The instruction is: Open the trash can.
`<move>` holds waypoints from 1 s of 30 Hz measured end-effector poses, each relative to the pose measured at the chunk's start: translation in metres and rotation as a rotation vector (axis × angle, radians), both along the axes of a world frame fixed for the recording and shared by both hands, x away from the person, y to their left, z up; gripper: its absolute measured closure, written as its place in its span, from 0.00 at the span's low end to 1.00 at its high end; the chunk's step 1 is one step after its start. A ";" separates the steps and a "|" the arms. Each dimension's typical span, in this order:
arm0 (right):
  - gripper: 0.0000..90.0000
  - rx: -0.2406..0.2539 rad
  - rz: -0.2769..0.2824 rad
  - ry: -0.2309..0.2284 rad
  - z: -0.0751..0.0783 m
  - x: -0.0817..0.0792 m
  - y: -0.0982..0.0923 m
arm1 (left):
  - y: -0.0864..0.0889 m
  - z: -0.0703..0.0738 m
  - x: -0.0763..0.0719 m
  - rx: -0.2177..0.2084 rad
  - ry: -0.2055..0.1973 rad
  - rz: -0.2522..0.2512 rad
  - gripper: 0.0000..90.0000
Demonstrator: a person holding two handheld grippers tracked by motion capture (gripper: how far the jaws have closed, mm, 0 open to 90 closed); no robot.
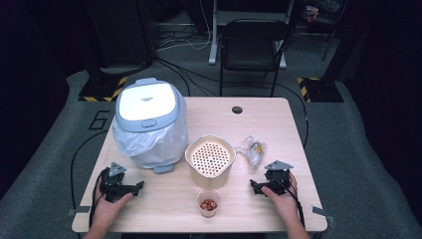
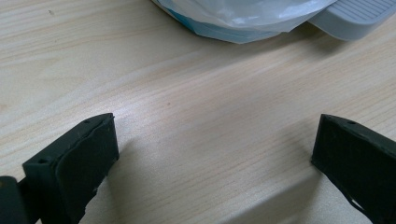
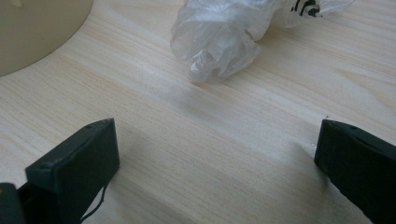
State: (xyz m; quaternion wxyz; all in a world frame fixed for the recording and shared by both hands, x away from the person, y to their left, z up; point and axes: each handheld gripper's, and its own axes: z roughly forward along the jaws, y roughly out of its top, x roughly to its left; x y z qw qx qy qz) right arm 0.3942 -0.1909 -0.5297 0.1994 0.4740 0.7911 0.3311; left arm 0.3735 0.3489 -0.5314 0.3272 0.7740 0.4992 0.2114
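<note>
Left gripper point(image 1: 130, 189), held in the person's left hand point(image 1: 107, 206), rests low on the table point(image 1: 164, 204); its jaws stand wide apart with bare wood between them, as the left gripper view confirms point(image 2: 212, 158). Ahead of it, near but not touching, stands the bin point(image 1: 149, 122), lined with a thin plastic bag; in the left gripper view the bag's lower folds point(image 2: 243, 18) and the bin's grey foot pedal point(image 2: 350, 18) lie just beyond the open jaws.

Right gripper point(image 1: 259, 186), held in the right hand point(image 1: 283, 199), likewise rests on the table with jaws spread wide and nothing between them point(image 3: 215, 163). Just ahead of it lies a crumpled clear wrapper point(image 1: 252, 149), closest of all things to this gripper; in the right gripper view the wrapper point(image 3: 219, 37) sits directly beyond the gap, apart from both jaws.

Between the two grippers stands a cream container point(image 1: 210, 162) with a perforated insert, its wall point(image 3: 37, 32) showing to the left of the right gripper's jaws. Nearer the person, a small clear cup point(image 1: 208, 203) holds reddish pieces. Nothing lies between the right gripper and the wrapper.

The wrapper is translucent, bunched and creased, with dark print at its far end.
</note>
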 end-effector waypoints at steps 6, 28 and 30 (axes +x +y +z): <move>0.00 0.001 0.001 0.000 0.000 0.000 0.000 | -0.001 -0.001 -0.001 -0.002 -0.010 0.011 0.00; 0.00 0.004 -0.004 -0.002 0.000 0.000 0.001 | 0.003 0.003 -0.010 -0.036 -0.051 0.042 0.37; 0.00 0.005 -0.005 -0.001 0.000 0.000 0.001 | 0.003 0.004 -0.011 -0.031 -0.050 0.051 0.40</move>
